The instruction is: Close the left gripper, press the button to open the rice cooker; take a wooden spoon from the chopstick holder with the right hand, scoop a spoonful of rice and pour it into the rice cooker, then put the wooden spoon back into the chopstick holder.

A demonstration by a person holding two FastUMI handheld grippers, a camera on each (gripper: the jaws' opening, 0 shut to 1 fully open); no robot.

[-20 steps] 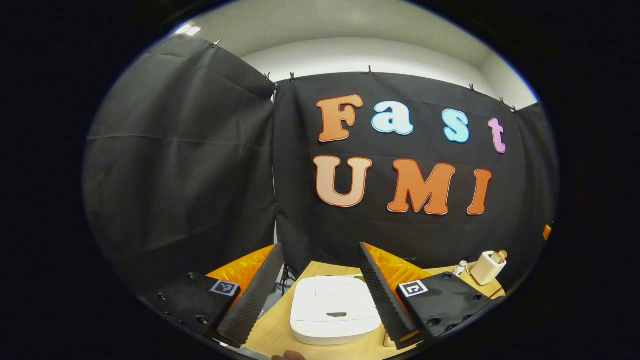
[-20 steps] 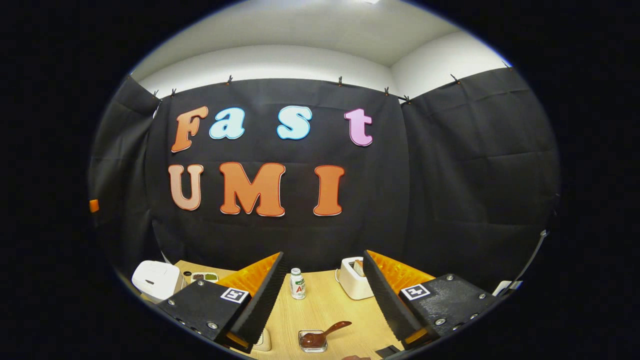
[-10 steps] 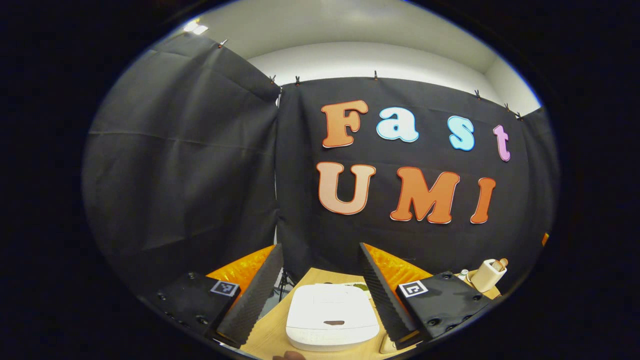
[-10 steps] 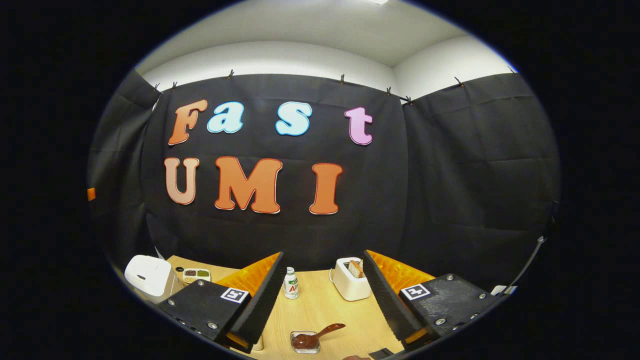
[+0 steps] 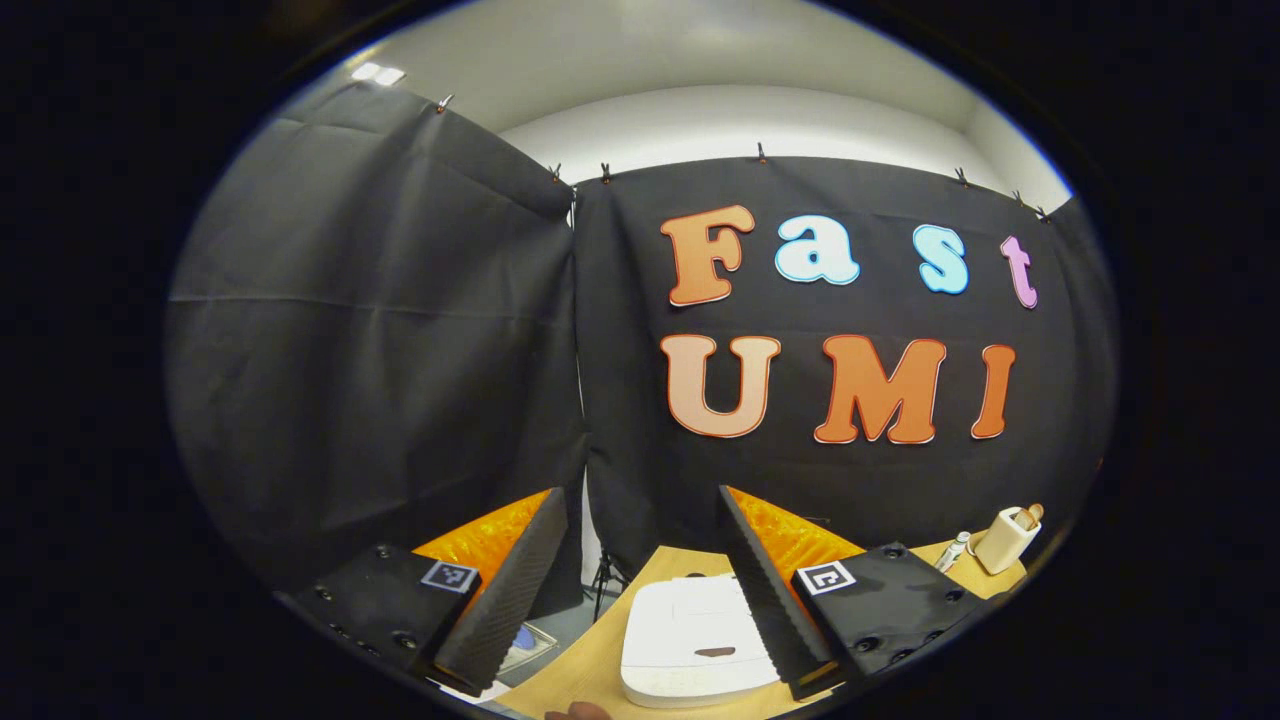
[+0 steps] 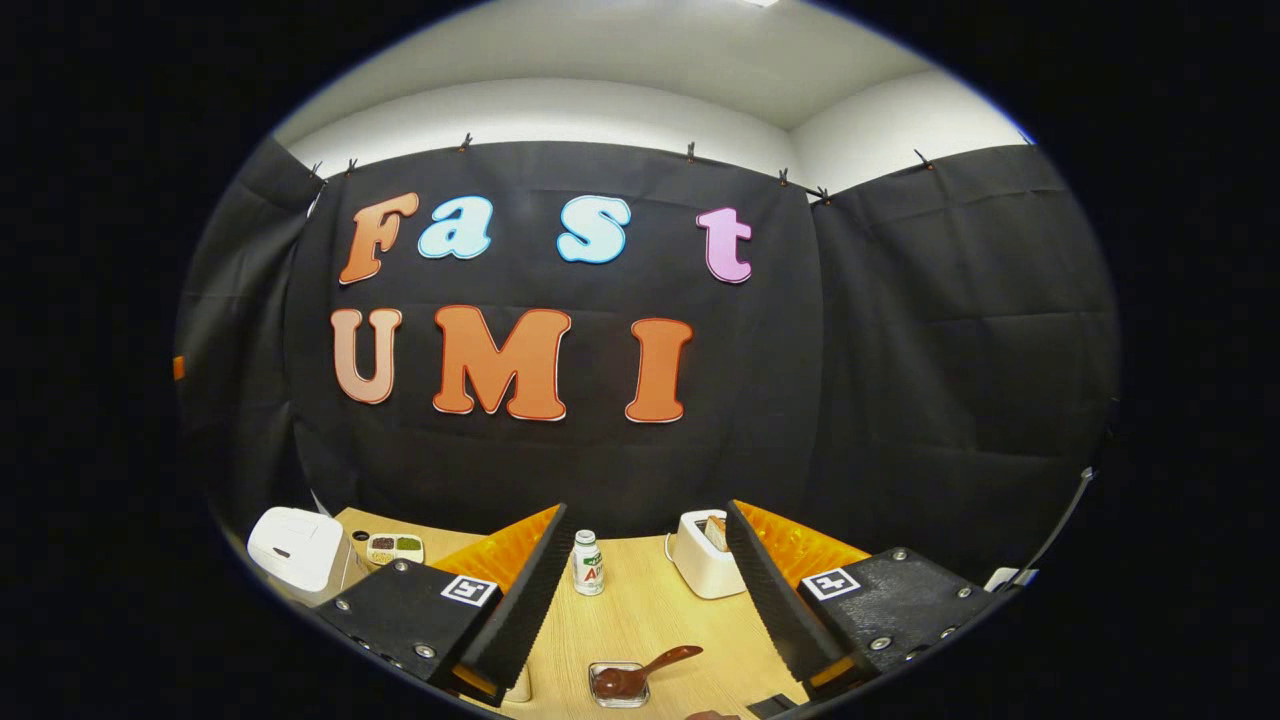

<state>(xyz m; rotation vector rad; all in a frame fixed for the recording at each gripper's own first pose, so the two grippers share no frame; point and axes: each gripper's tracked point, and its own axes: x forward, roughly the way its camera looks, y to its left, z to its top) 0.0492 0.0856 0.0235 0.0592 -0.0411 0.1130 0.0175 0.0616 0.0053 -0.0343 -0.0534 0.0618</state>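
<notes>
In the left gripper view, the left gripper (image 5: 640, 590) has its fingers spread apart, grasping nothing. The closed white rounded rice cooker (image 5: 690, 640) sits at bottom centre on the pale wooden table (image 5: 580, 670).

In the right gripper view, the right gripper (image 6: 645, 590) is likewise released. A brown wooden spoon (image 6: 640, 672) rests in a small clear dish (image 6: 618, 688) at bottom centre; the rice cooker (image 6: 295, 548) sits lower left.

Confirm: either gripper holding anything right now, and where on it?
Nothing held. Left gripper and right gripper are both open, with nothing between their fingers.
</notes>
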